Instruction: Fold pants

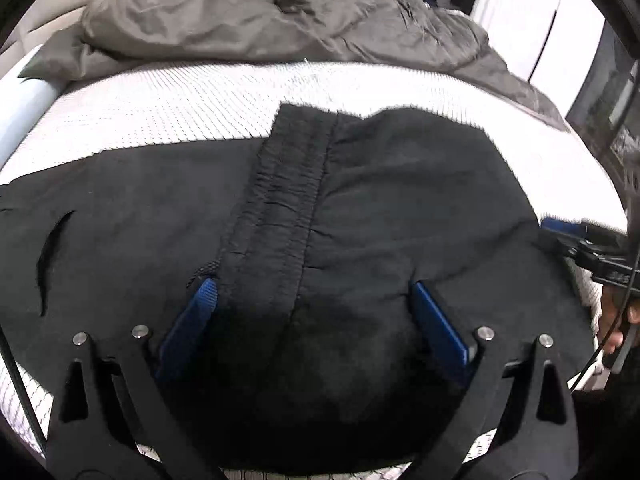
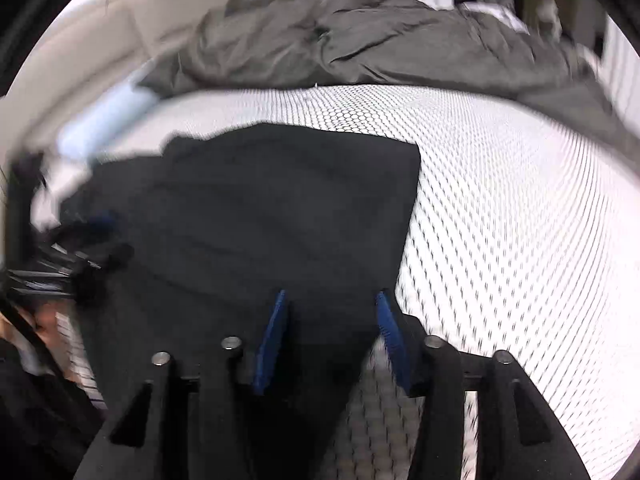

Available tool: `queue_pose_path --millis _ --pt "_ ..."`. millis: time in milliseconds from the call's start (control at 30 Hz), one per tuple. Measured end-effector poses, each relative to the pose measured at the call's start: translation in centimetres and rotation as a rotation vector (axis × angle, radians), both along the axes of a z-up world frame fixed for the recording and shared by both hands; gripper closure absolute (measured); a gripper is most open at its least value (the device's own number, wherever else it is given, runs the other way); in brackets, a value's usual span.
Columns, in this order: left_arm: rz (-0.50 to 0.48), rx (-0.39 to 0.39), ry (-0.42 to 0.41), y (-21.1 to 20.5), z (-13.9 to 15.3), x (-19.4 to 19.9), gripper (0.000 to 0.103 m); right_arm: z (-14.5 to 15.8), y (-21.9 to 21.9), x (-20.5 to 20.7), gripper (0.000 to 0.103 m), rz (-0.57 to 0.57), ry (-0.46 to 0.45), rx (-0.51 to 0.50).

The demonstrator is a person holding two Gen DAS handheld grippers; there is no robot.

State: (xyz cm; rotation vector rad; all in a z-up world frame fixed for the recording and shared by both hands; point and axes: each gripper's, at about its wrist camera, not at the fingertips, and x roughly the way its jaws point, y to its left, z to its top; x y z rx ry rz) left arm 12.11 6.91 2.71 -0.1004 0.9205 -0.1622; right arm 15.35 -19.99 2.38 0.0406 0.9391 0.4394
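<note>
Black pants [image 1: 320, 208] lie folded flat on the white dotted mattress [image 1: 160, 108], waistband strip [image 1: 288, 184] running top to bottom thru the middle of the left wrist view, a slit pocket showing far left. Left gripper [image 1: 316, 292] sits low over the fabric w/ jaws spread wide, blue pads either side of the waistband, nothing pinched betw them as far as I can see. Right gripper [image 2: 330, 300] hovers at the pants' right edge, jaws apart abt halfway, cloth below the gap but pads not pressing on it; right pad lines up near the edge where black meets mattress. In the left view the right gripper pokes in from the right side, a hand [image 1: 616, 320] behind it. Right view is blurred. Crumpled grey duvet [image 1: 280, 20] heaped at the far end of the bed, well apart from the pants; pale blue roll [image 2: 100, 120] by the left bed edge
</note>
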Motion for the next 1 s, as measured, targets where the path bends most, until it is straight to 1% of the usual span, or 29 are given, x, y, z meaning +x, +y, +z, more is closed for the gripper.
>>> queue_pose_path --millis 33,100,167,200,233,300,367,433,467,533,633,667,700,733,767,800,833,867,900,933,1000 --pt "0.013 -0.019 -0.020 0.4 0.5 -0.4 0.006 0.2 -1.7 -0.2 0.048 -0.025 0.037 0.092" --pt "0.022 -0.042 -0.054 0.8 1.2 -1.2 0.006 0.6 -3.4 -0.7 0.048 -0.039 0.068 0.204" --pt "0.045 -0.011 -0.077 1.1 1.5 -1.3 0.006 0.9 -4.0 -1.0 0.046 -0.024 0.085 0.261" --pt "0.062 0.011 -0.071 1.2 1.4 -1.2 0.006 0.9 -4.1 -1.1 0.042 -0.018 0.092 0.271" --pt "0.075 0.031 -0.040 1.5 0.8 -1.0 0.006 0.6 -4.1 -1.6 0.039 -0.012 0.104 0.279" --pt "0.101 0.051 0.009 1.9 -0.4 -0.4 0.006 -0.2 -3.5 -1.5 0.039 -0.008 0.140 0.262" --pt "0.105 0.042 0.019 2.3 -0.9 -0.2 0.000 -1.4 -2.2 -0.9 0.039 -0.006 0.184 0.232" --pt "0.104 0.041 0.018 2.6 -0.8 -0.1 0.000 -1.5 -1.0 -0.7 0.039 0.013 0.166 0.179" --pt "0.107 0.041 0.017 2.7 -0.8 -0.2 0.000 -1.1 -0.7 -0.8 0.039 0.020 0.153 0.173" --pt "0.110 0.046 0.014 2.7 -0.8 -0.3 0.000 -0.6 -0.4 -1.0 0.039 0.042 0.163 0.191" --pt "0.122 0.050 0.017 2.8 -0.7 0.0 0.001 -0.3 -0.7 -2.0 0.039 0.065 0.171 0.170" --pt "0.127 0.049 0.018 2.8 -0.4 -0.3 0.003 -0.3 -0.8 -2.6 0.039 0.066 0.164 0.161" --pt "0.125 0.044 0.022 2.7 0.0 -0.7 0.004 -0.6 -0.9 -3.1 0.039 0.064 0.162 0.159" --pt "0.106 0.020 0.016 2.5 0.6 -1.7 0.005 -0.9 -0.9 -3.8 0.039 0.061 0.170 0.156" --pt "0.088 -0.002 -0.003 2.2 1.0 -2.5 0.005 -1.0 -0.8 -4.7 0.039 0.053 0.160 0.135" --pt "0.079 -0.007 -0.034 1.8 1.5 -3.5 0.005 -0.9 -0.8 -5.8 0.039 0.039 0.125 0.103" --pt "0.073 0.028 -0.068 1.1 1.8 -4.3 0.005 -0.4 -0.8 -6.9 0.038 0.021 0.075 0.058" --pt "0.063 0.067 -0.095 0.3 2.0 -4.8 0.004 0.5 -0.4 -8.1 0.038 -0.005 0.005 0.003" --pt "0.050 0.110 -0.120 -0.5 2.1 -5.1 0.004 1.0 -0.1 -8.9 0.038 -0.011 -0.049 -0.015" --pt "0.038 0.143 -0.140 -1.2 2.1 -5.2 0.004 1.9 0.8 -9.9 0.038 -0.007 -0.124 -0.033" --pt "0.044 0.159 -0.157 -1.7 2.1 -5.3 0.004 2.5 2.5 -10.5 0.038 0.002 -0.200 -0.066"
